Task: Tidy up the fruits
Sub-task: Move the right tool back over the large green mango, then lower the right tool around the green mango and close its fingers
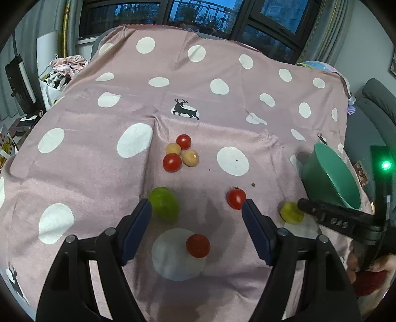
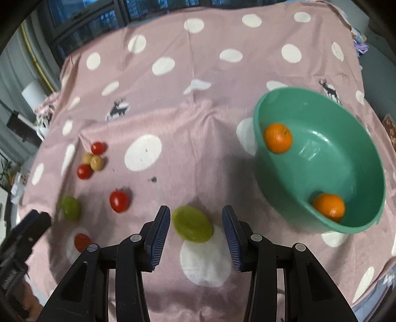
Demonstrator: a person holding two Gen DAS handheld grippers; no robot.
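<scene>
Left tongs (image 1: 196, 208): wide open, empty, above a red tomato (image 1: 198, 246).
Right tongs (image 2: 196, 220): part-open, straddling a green fruit (image 2: 192, 227), not gripping.

A home, most likely a living room at dusk: the tabletop (image 1: 81, 173) is draped in a pink polka-dot cloth (image 1: 222, 119) with deer prints, dark-framed windows (image 1: 188, 14) behind it look out on a railing and blue evening sky, grey curtains (image 1: 321, 32) hang beside them, a pile of laundry (image 1: 66, 67) sits at left, and a grey sofa (image 1: 376, 104) stands at right
</scene>
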